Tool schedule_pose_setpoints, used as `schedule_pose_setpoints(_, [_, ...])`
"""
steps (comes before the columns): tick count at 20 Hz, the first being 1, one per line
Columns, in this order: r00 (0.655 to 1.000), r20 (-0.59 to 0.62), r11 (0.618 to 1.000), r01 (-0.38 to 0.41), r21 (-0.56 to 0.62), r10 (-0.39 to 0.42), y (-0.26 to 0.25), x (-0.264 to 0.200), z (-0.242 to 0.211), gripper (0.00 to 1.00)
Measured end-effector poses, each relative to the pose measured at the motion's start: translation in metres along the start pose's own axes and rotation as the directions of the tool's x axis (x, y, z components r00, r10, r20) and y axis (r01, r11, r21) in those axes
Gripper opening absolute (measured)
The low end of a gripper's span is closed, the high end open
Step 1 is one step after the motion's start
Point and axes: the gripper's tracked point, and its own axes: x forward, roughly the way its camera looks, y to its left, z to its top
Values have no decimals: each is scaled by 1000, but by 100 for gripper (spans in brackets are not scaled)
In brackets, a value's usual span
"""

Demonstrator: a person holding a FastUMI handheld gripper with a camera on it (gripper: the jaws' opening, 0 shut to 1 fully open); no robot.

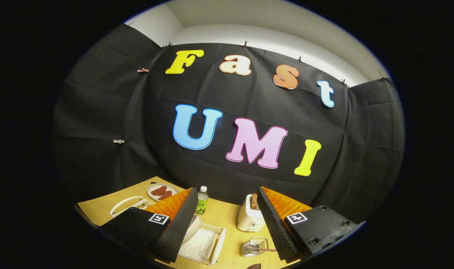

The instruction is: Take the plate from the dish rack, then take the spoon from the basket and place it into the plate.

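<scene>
Ribbed fingers (pixel 227 220) spread over round plate (pixel 192 228) in wire dish rack (pixel 216 249).

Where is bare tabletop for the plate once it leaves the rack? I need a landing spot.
Bare wooden table lies between the open gripper fingers, bordered by white dish rack, green-labelled bottle, cream toaster. Crowded near the wire basket.

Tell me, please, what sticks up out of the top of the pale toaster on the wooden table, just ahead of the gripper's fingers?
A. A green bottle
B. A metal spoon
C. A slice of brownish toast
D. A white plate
C: a brownish slice of toast stands upright in the slot of the toaster, which sits on the table between the spread fingers of the open gripper.
</scene>
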Motion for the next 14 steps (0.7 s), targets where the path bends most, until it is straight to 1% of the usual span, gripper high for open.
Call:
schedule_pose_setpoints(3, [993, -114, 1000, -17, 16, 19, 19, 17, -36, 97])
schedule_pose_setpoints(5, [968, -242, 998, -51, 41, 59, 41, 29, -74, 96])
schedule_pose_setpoints(7, [933, -351, 996, -61, 71, 82, 60, 40, -109, 95])
schedule_pose_setpoints(9, [891, -447, 996, -46, 80, 77, 72, 53, -143, 93])
schedule_pose_setpoints(11, [851, -523, 997, -19, 75, 56, 81, 69, -172, 87])
schedule_pose_setpoints(12, [825, -563, 997, -3, 77, 45, 83, 77, -186, 86])
schedule_pose_setpoints(13, [797, -603, 996, 14, 83, 39, 85, 80, -202, 81])
schedule_pose_setpoints(14, [771, -636, 995, 32, 91, 34, 90, 81, -215, 77])
